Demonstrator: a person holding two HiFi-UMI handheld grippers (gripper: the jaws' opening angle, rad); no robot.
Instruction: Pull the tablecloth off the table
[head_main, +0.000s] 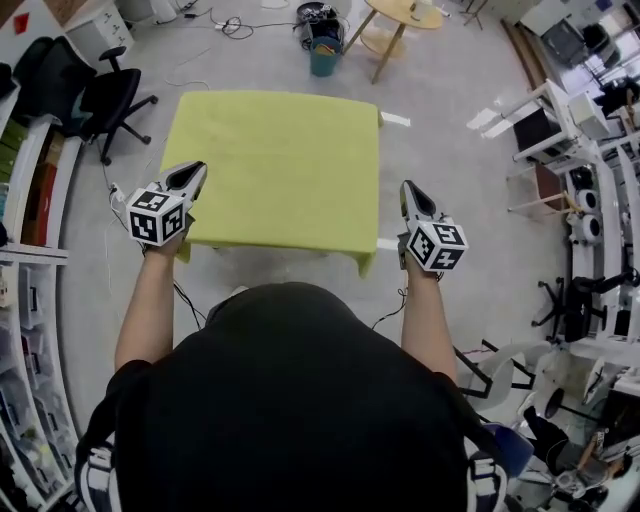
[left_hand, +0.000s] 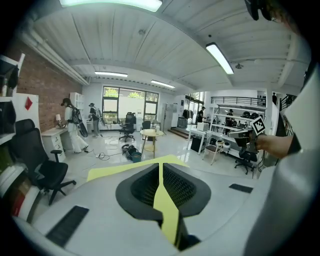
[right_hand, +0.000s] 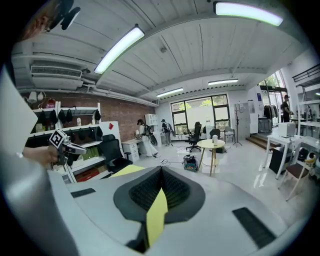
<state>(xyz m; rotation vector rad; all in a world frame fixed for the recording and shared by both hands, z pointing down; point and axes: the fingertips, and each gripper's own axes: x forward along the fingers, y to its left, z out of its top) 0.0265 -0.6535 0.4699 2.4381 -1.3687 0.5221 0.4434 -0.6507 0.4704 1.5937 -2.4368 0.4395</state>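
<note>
Pale flooring is spreading through a workshop with shelving lining both sides. Nearest, the left hand-held gripper is pinching the yellow-green tablecloth by its near left corner, jaws pressed together on a fold of fabric. Opposite, the right hand-held gripper is clamping another fold at the cloth's right side. Between them the tablecloth is lying spread over the worktop and hanging over its near side. Farther off, a teal bin is standing beside a round wooden table, holding dark items too small to identify.
</note>
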